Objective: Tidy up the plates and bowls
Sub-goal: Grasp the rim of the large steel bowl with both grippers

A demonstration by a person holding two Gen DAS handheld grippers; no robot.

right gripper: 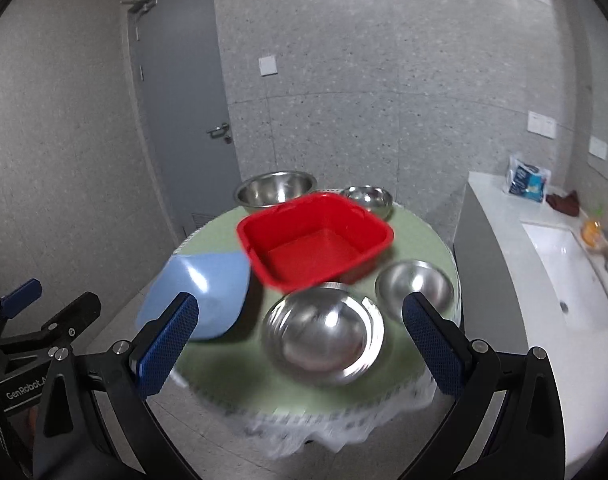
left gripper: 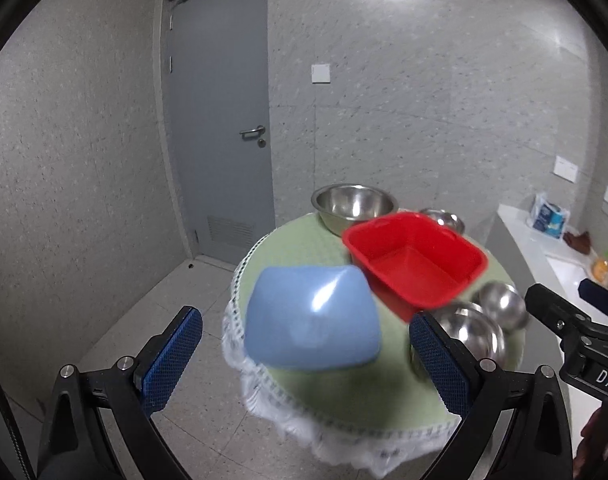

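Observation:
A round table with a green cloth (left gripper: 304, 244) (right gripper: 415, 236) carries a red square basin (left gripper: 415, 260) (right gripper: 315, 236), an overturned blue square basin (left gripper: 311, 320) (right gripper: 208, 292), two upturned steel bowls (right gripper: 323, 332) (right gripper: 415, 288) (left gripper: 471, 332) (left gripper: 503, 304), and two upright steel bowls at the back (left gripper: 353, 202) (right gripper: 276, 190) (right gripper: 367, 198). My left gripper (left gripper: 305, 360) is open and empty above the blue basin. My right gripper (right gripper: 300, 348) is open and empty above the nearest upturned steel bowl.
A white counter with a sink (right gripper: 559, 264) stands right of the table, with a tissue pack (right gripper: 525, 180) and small items on it. A grey door (left gripper: 220, 120) is behind left. The table has a white lace edge (left gripper: 343, 436).

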